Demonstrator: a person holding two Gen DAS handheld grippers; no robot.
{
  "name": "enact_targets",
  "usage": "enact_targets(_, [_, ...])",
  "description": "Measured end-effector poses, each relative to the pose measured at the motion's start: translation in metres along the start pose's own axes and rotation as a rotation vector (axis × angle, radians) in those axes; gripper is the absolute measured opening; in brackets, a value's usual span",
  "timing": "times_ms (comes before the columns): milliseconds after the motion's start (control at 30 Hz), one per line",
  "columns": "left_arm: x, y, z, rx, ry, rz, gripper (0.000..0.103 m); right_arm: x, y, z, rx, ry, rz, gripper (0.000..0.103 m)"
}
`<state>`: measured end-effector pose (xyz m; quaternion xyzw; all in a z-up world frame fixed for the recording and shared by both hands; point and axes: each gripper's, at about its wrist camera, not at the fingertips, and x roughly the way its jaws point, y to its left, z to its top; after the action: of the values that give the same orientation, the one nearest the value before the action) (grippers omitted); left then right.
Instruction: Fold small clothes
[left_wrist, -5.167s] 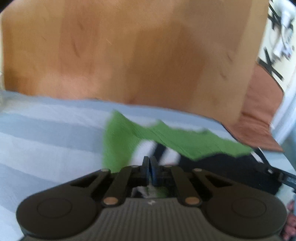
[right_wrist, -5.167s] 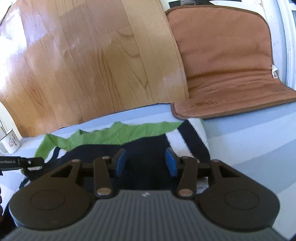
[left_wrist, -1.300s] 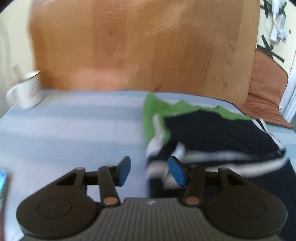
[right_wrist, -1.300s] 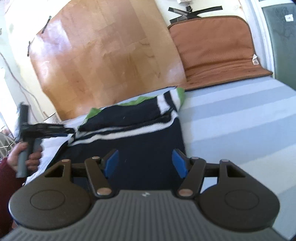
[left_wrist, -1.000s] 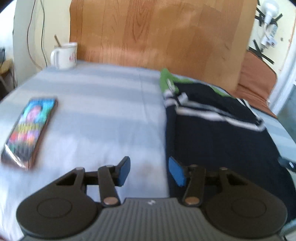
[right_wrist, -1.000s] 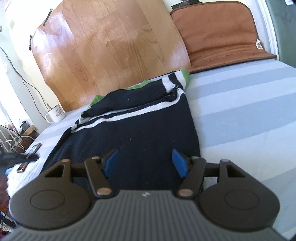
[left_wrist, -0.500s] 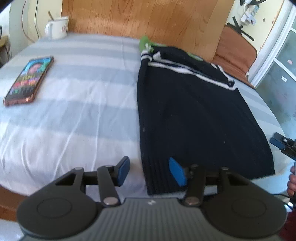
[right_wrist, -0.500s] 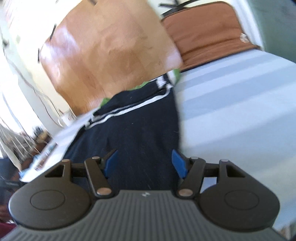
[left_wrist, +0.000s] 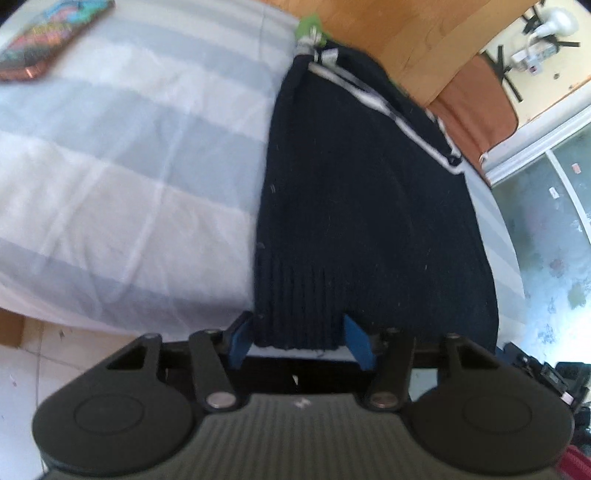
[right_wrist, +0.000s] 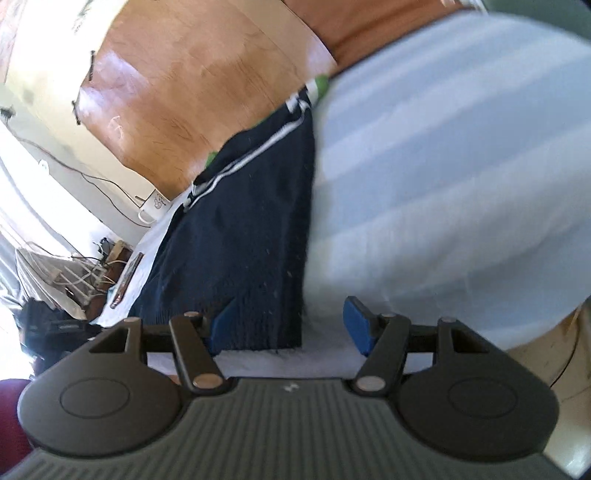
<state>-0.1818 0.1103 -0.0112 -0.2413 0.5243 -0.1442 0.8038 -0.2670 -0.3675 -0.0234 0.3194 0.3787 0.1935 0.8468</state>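
A dark navy knitted sweater (left_wrist: 362, 199) was seen laid flat and lengthwise on a bed (left_wrist: 122, 158) covered with a sheet in pale blue and white stripes. Its ribbed hem was turned toward the near edge of the bed, at 6 o'clock in both views. White stripes ran across its far end, toward 12 o'clock, and a little green fabric showed beyond them. The far part appeared to be folded over the body, though this could not be made out clearly through the blur.

The left gripper (left_wrist: 299, 341) was placed at the hem's left corner. Its jaws were closing, partly open, with the ribbed hem between the blue pads; no pressing of the pads on the knit could be seen.

The right gripper (right_wrist: 288, 326) was placed at the hem's right corner. Its jaws were also closing, rather wider apart, with the corner of the hem between them nearer the left pad, and bare sheet under the right pad.

A phone (left_wrist: 48, 40) was seen on the bed at 11 o'clock in the left view, well apart from the sweater.
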Motion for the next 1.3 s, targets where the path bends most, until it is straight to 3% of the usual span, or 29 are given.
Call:
enact_targets(33, [0.004, -0.001, 0.000, -0.008, 0.015, -0.016, 0.032, 0.008, -0.002, 0.000, 0.017, 0.012, 0.018, 0.047])
enact_targets(67, [0.006, -0.002, 0.001, -0.014, 0.027, -0.040, 0.015, 0.013, -0.004, 0.000, 0.026, 0.032, 0.038, 0.035])
enact_targets(100, [0.006, -0.004, 0.002, -0.012, 0.037, -0.067, 0.011, 0.020, -0.003, 0.001, 0.025, 0.060, 0.058, 0.011])
enact_targets(167, [-0.003, -0.011, 0.003, 0.018, 0.015, -0.061, 0.010, 0.018, 0.006, 0.003, -0.030, 0.075, 0.077, 0.011])
enact_targets(300, [-0.029, -0.017, 0.016, 0.022, -0.075, -0.164, 0.010, -0.005, 0.024, 0.029, -0.090, 0.008, 0.180, 0.011])
enact_targets(467, [-0.043, -0.024, 0.069, -0.009, -0.192, -0.244, 0.010, 0.003, 0.037, 0.083, -0.068, -0.103, 0.215, 0.011])
enact_targets(567, [-0.036, -0.030, 0.111, 0.002, -0.239, -0.226, 0.010, 0.029, 0.040, 0.125, -0.061, -0.147, 0.183, 0.011])
enact_targets(700, [0.002, -0.044, 0.181, -0.014, -0.245, -0.153, 0.014, 0.085, 0.039, 0.181, -0.030, -0.166, 0.118, 0.011])
enact_targets(767, [0.021, -0.041, 0.211, -0.037, -0.261, -0.064, 0.022, 0.120, 0.037, 0.204, -0.010, -0.187, 0.048, 0.017])
enact_targets(800, [0.031, -0.042, 0.222, -0.039, -0.272, -0.003, 0.032, 0.131, 0.029, 0.210, 0.001, -0.196, 0.009, 0.031])
enact_targets(833, [0.035, -0.039, 0.226, -0.045, -0.281, 0.032, 0.037, 0.140, 0.023, 0.215, 0.026, -0.193, -0.042, 0.058])
enact_targets(900, [0.038, -0.031, 0.226, -0.072, -0.283, 0.024, 0.054, 0.139, 0.007, 0.212, 0.094, -0.200, -0.083, 0.065])
enact_targets(967, [0.036, -0.022, 0.215, -0.049, -0.290, -0.010, 0.059, 0.126, 0.000, 0.202, 0.094, -0.228, -0.046, 0.065])
enact_targets(1100, [0.040, -0.014, 0.206, -0.031, -0.315, 0.010, 0.059, 0.106, 0.019, 0.180, -0.064, -0.283, -0.060, 0.063])
enact_targets(1200, [0.049, -0.015, 0.204, -0.017, -0.319, 0.102, 0.059, 0.115, 0.037, 0.170, -0.182, -0.269, -0.162, 0.063])
enact_targets(1267, [0.058, -0.013, 0.202, -0.007, -0.299, 0.108, 0.054, 0.120, 0.034, 0.162, -0.194, -0.231, -0.198, 0.061])
enact_targets(1300, [0.062, -0.013, 0.202, 0.001, -0.286, 0.105, 0.045, 0.125, 0.032, 0.158, -0.196, -0.210, -0.194, 0.046])
